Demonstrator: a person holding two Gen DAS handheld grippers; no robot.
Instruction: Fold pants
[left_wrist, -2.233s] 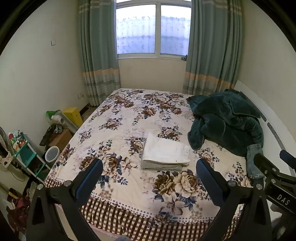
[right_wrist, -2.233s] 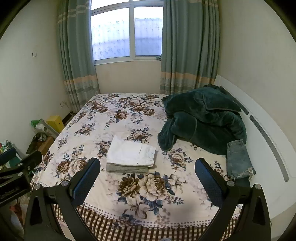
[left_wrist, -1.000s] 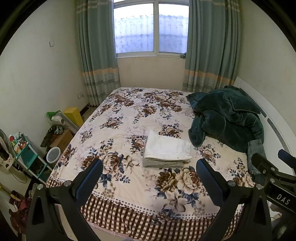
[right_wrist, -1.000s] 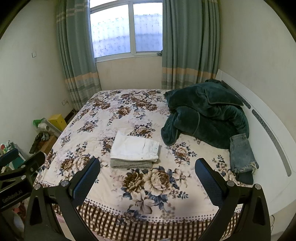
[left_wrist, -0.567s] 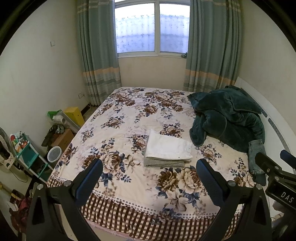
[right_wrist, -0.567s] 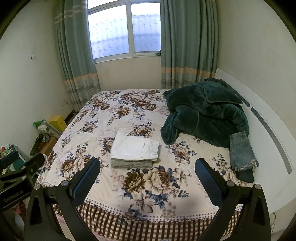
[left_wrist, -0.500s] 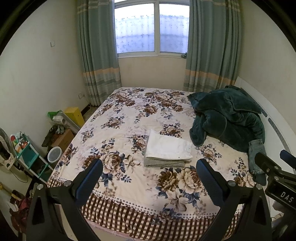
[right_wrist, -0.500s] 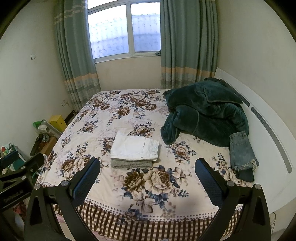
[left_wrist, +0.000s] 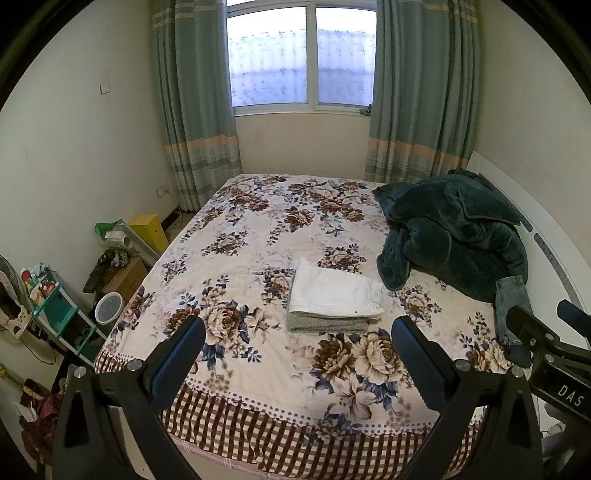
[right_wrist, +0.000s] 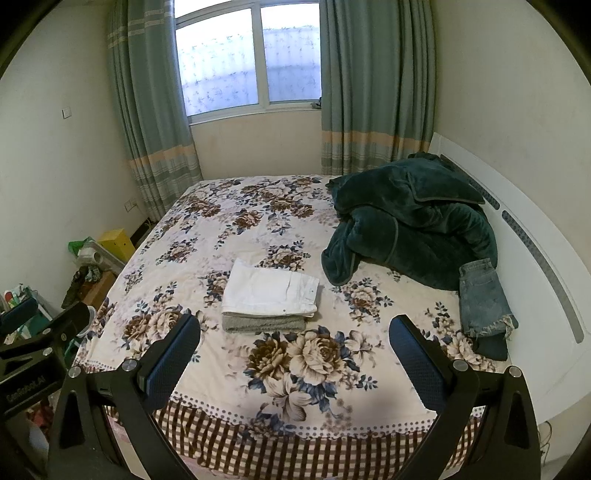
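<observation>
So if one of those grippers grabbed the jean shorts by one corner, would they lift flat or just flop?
Probably flop: the denim shorts lie limp, draped over dark fabric by the teal blanket. Their frayed hem suggests soft, worn cloth, likely light. They might drag that fabric beneath.

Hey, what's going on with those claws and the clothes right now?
Left gripper and right gripper open, empty, off the bed. White pants folded, stacked on grey garment. Jeans untouched.

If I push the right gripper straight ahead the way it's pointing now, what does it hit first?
Probably the floral bedspread near the foot of the bed, just short of the folded white pants. The right gripper is open and empty, and nothing shows between it and the bed; depth is uncertain.
</observation>
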